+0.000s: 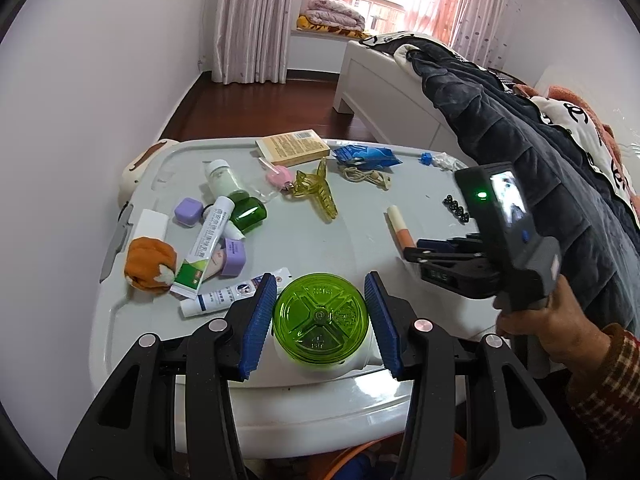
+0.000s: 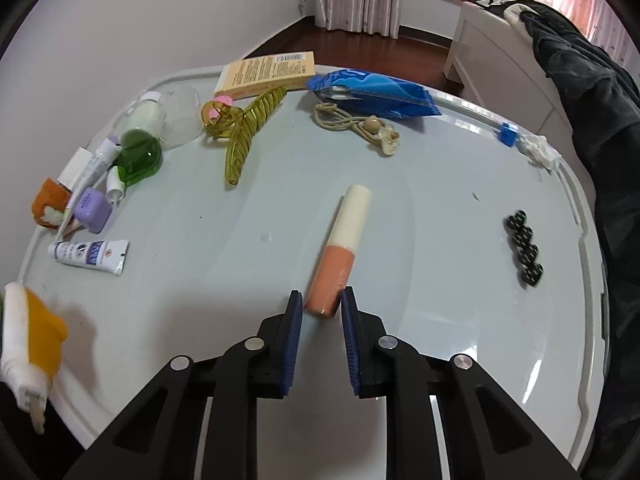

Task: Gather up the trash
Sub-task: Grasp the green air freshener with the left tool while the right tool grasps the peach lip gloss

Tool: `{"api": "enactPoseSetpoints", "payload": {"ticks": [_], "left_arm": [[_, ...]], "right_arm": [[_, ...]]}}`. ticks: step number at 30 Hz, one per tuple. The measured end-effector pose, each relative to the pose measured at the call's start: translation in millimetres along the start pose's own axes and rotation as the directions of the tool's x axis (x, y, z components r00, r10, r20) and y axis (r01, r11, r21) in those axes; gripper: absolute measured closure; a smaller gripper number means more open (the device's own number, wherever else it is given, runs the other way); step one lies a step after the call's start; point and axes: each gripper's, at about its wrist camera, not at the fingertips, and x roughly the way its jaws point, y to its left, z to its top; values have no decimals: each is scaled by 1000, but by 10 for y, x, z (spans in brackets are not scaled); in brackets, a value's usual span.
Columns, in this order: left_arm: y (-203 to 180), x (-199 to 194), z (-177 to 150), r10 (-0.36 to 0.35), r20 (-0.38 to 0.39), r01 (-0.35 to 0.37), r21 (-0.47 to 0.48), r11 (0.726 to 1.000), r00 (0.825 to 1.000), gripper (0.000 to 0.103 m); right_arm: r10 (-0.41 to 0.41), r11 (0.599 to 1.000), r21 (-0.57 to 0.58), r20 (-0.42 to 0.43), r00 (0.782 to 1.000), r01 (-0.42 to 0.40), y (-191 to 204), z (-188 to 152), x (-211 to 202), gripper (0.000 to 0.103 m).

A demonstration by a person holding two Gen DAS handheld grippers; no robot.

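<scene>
Right hand-held gripper (image 2: 320, 304) has its pads clamped on the orange end of the tube (image 2: 340, 256), which lies flat mid-desk (image 2: 240, 320); the cream cap points away. Left hand-held gripper (image 1: 320, 320) is gripping the green-lidded jar (image 1: 320, 316) at the near desk edge, pads on both sides. Step in hand looks like the grasp on the tube. Next: lift it straight up, keeping clear of the black beads (image 2: 524, 248), then carry it to the trash; no bin clearly in view.

On the pale grey counter (image 2: 400, 360) lie a peach tube with a cream cap (image 2: 340, 252), a translucent yellow-green hair claw (image 2: 248, 132), a blue packet (image 2: 372, 94), a purple case (image 2: 93, 210) and a lime-green lid (image 1: 320, 318).
</scene>
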Motion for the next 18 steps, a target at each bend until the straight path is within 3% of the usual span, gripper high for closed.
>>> {"api": "enactPoseSetpoints", "payload": {"ticks": [6, 8, 16, 18], "left_arm": [[-33, 22, 1, -8, -6, 8, 6, 1000, 1000, 58], [-43, 18, 4, -11, -3, 11, 9, 1000, 1000, 58], [-24, 5, 2, -19, -6, 19, 2, 1000, 1000, 58], [-16, 0, 8, -26, -3, 26, 1, 1000, 1000, 58]], "right_arm": [[-23, 999, 41, -15, 1000, 23, -77, 32, -42, 82], [-59, 995, 85, -19, 998, 60, -156, 86, 43, 61], [-195, 979, 57, -2, 981, 195, -208, 167, 251, 16], [-132, 981, 142, -27, 991, 135, -371, 149, 298, 9]]}}
